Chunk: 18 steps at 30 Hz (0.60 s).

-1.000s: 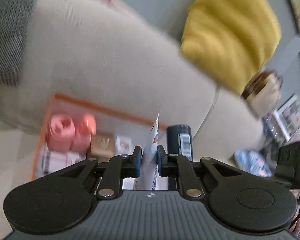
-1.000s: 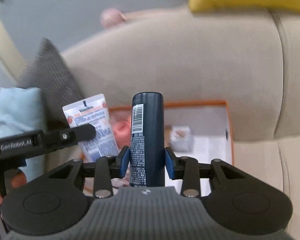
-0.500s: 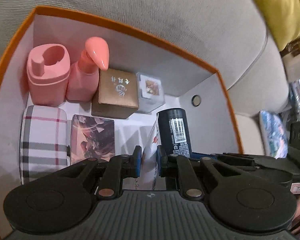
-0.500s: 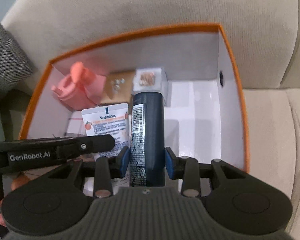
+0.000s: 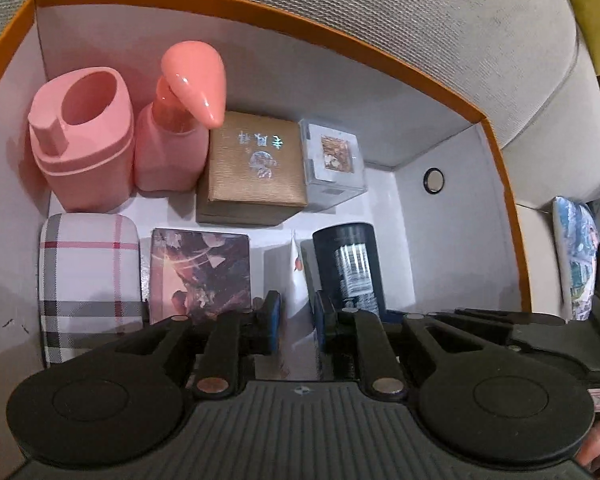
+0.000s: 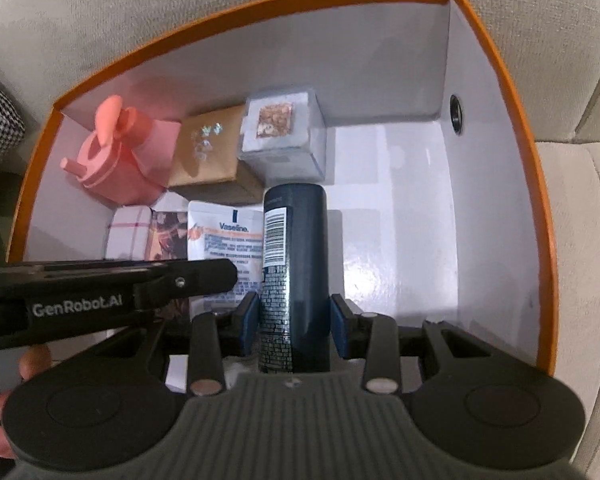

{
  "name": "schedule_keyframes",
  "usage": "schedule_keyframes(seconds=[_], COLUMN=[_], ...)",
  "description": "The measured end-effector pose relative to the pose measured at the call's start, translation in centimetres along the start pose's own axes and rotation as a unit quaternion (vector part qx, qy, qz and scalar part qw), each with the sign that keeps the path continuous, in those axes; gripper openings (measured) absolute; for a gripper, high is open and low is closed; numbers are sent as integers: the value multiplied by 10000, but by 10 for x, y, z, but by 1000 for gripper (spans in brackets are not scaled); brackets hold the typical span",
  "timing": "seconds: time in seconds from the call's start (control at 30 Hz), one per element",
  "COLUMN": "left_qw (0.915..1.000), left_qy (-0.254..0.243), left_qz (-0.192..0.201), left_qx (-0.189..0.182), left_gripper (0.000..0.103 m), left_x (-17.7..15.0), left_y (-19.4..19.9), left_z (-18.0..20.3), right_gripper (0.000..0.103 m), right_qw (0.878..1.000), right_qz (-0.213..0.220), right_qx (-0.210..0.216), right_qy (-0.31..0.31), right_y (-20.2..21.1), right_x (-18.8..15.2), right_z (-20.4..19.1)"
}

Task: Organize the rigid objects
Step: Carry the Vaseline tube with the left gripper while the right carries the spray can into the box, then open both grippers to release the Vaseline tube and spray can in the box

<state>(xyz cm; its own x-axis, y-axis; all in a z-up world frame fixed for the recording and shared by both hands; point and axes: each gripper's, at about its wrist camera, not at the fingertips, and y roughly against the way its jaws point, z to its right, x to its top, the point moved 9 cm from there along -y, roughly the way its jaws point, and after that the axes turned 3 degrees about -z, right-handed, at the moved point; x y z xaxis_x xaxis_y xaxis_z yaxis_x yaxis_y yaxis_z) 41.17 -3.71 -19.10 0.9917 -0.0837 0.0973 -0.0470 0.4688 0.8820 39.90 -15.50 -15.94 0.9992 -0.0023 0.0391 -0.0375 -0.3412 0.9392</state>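
dark can (image 6: 292,280) upright | Vaseline tube (image 6: 224,244) beside, possibly touching | in orange box (image 6: 500,92)

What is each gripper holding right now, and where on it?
Right gripper clamps the dark spray can low on its body. Left gripper straddles the white Vaseline tube's lower part.

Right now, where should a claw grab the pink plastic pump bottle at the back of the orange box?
Probably its narrow neck under the pump head, from above, pinching front to back: the pink plastic pump bottle stands upright, hemmed in by the pink lidded container and the brown square box.
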Motion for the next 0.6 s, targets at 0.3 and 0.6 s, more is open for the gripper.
schedule_keyframes(seconds=[0.3, 0.6], left_qw=[9977, 9939], left_qy=[-423, -206], left_qz=[379, 1082], left_qx=[371, 85], left_gripper=[31, 31], left_x=[-1, -24], left_y=[22, 57], left_z=[5, -4], right_gripper=[40, 32], right_qw=[9998, 9997], right_qz=[63, -11], right_qx=[-116, -142], right_qy=[138, 214], right_y=[5, 6], right_x=[1, -4], right_z=[-4, -4])
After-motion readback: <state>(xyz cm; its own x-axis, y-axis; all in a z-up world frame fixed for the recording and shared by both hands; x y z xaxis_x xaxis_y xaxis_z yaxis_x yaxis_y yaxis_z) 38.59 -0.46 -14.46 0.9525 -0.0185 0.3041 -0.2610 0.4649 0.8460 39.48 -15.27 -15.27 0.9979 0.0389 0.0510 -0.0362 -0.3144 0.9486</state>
